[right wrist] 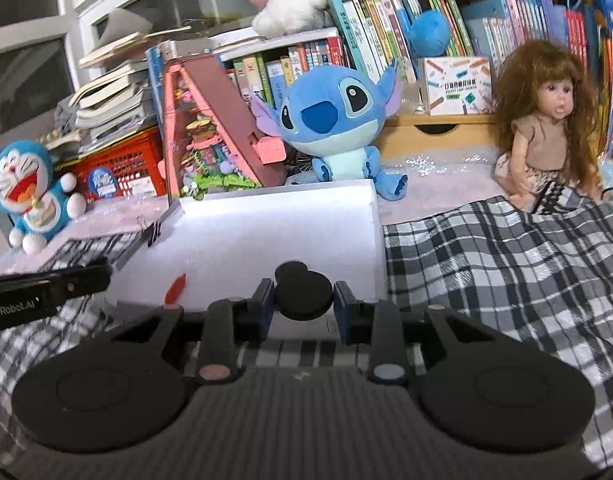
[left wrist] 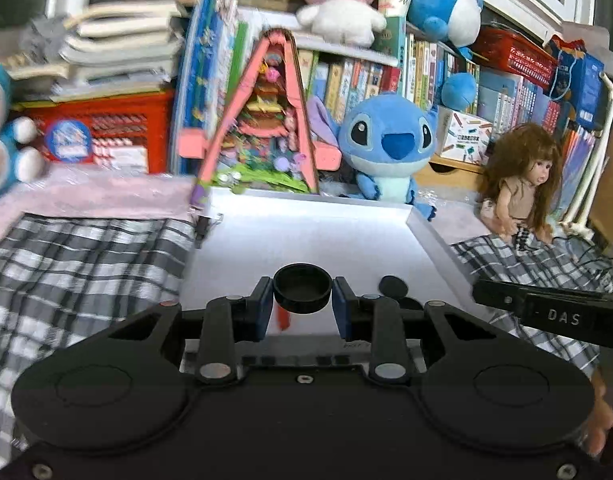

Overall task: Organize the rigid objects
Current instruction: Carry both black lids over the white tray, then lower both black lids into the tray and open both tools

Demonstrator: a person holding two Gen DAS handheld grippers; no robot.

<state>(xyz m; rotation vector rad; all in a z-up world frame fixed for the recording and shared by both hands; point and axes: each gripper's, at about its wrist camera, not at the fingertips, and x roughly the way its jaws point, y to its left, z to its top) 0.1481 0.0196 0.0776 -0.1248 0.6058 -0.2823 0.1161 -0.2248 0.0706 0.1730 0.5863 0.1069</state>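
Observation:
My left gripper (left wrist: 303,301) is shut on a shallow black round cap (left wrist: 302,282), hollow side up, held above the near end of a white tray (left wrist: 306,232). In the right wrist view my right gripper (right wrist: 303,303) is shut on a flat black round lid (right wrist: 304,294) over the same white tray (right wrist: 266,224). A second black disc (left wrist: 393,286) lies on the tray floor near its right wall; this disc (right wrist: 290,270) peeks out just behind the held lid. A small orange-red piece (right wrist: 176,289) lies on the tray near its left front corner.
The tray rests on a black-and-white plaid cloth (right wrist: 486,264). Behind it stand a pink A-frame toy house (left wrist: 266,120), a blue plush (left wrist: 386,140), a long-haired doll (right wrist: 546,128), a red crate (left wrist: 106,128) and shelves of books. A binder clip (right wrist: 154,232) sits at the tray's far left corner.

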